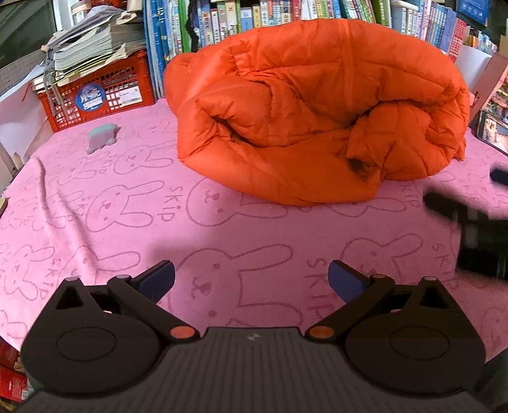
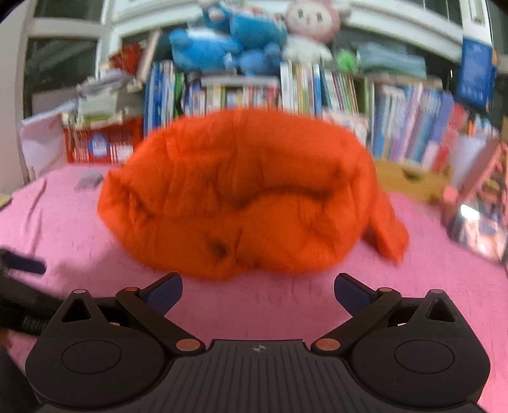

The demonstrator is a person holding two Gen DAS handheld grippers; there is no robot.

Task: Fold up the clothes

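Looking along the left tongs [image 1: 251, 276], both fingers stand spread wide with nothing between them, hovering above the pink rabbit-print cloth [image 1: 222, 235] on the desk. The orange puffer jacket [image 1: 314, 117] lies bundled beyond them, in front of the row of books [image 1: 285, 16]; a red crate [image 1: 98, 92] sits to the jacket's left. In the blurred right view, the right tongs [image 2: 257, 295] also gape empty, just short of the jacket [image 2: 241, 197].

Orange quilted puffer jacket [image 1: 317, 111] lies folded over into puffy bundle on pink bunny-print cloth [image 1: 222, 228], w/ one loose flap out at right.
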